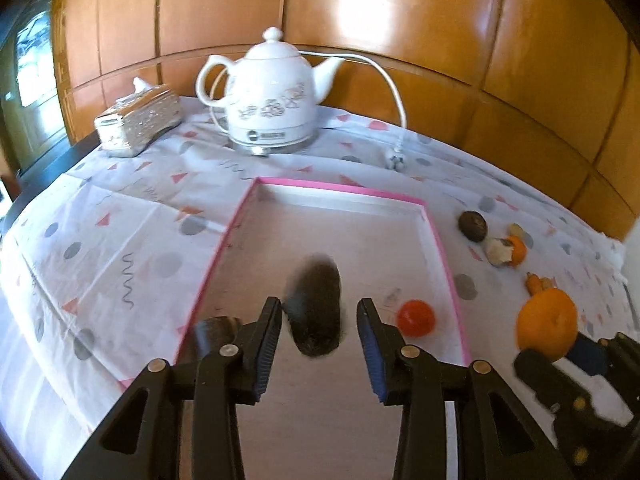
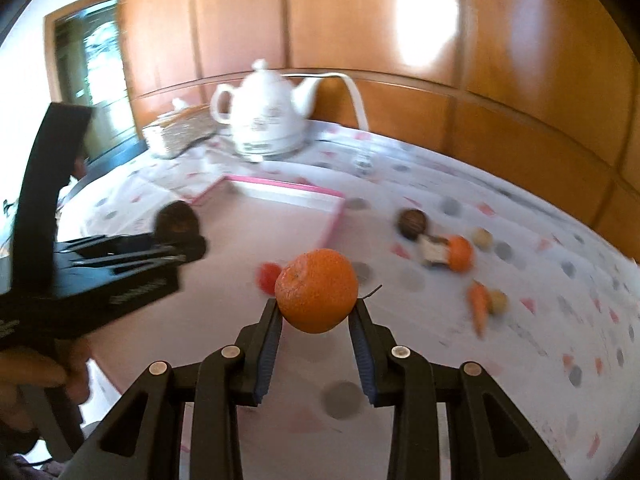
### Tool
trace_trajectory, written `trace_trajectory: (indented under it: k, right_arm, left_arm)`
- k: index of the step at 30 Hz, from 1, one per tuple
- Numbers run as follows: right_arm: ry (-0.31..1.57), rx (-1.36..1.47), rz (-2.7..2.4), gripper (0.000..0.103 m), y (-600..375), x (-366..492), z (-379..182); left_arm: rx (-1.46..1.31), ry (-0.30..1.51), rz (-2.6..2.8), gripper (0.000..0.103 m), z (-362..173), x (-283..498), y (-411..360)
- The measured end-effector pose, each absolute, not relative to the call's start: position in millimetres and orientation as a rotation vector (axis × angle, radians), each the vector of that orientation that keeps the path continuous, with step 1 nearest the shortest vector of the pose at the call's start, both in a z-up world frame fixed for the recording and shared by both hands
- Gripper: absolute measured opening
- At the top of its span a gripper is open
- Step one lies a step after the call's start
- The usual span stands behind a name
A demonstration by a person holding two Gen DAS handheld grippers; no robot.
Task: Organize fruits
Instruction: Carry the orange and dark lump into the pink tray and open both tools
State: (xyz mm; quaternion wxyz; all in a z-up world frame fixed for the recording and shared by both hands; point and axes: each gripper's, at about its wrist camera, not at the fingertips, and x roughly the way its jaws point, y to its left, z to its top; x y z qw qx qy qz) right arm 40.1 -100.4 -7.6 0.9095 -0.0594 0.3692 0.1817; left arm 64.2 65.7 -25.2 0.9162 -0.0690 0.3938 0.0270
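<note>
A pink-rimmed tray (image 1: 436, 240) lies on the tablecloth and also shows in the right wrist view (image 2: 336, 212). A dark oblong fruit (image 1: 316, 308), blurred, is in the tray just ahead of my open left gripper (image 1: 319, 308), not clamped. A red tomato (image 1: 416, 317) lies in the tray at the right. My right gripper (image 2: 316, 308) is shut on an orange (image 2: 317, 290) and holds it above the table; the orange also shows in the left wrist view (image 1: 547, 323). A dark round fruit (image 1: 473, 225), a peeled orange piece (image 1: 506, 252) and a small carrot (image 1: 536, 283) lie right of the tray.
A white kettle (image 1: 272, 96) with its cord and a silver tissue box (image 1: 138, 122) stand at the back against the wooden wall. A dark blurred thing (image 1: 216, 332) sits by the tray's left rim. The table's left edge is near the tissue box.
</note>
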Motion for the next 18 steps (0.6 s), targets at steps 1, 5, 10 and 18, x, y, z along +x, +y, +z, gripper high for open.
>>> trace_trajectory:
  k: [1,5,10,18]
  right_arm:
    - [0.760,-0.134,0.392,0.035,-90.5,41.8,-7.2]
    - [0.757,-0.173,0.433,0.035,-59.6,44.5,-7.3]
    - [0.737,-0.240,0.451,0.036,-29.6,40.8,-6.6]
    - [0.674,-0.290,0.395,0.038,-16.6,33.5,3.5]
  left_arm:
    - [-0.147,0.803,0.064,0.053,-24.3,62.5,68.9]
    - [-0.185,0.780,0.101,0.056,-19.5,52.9,83.0]
    - [-0.221,0.775,0.126,0.056,-16.5,44.0,95.7]
    - [-0.252,0.764,0.144,0.056,-13.2,35.3,105.8]
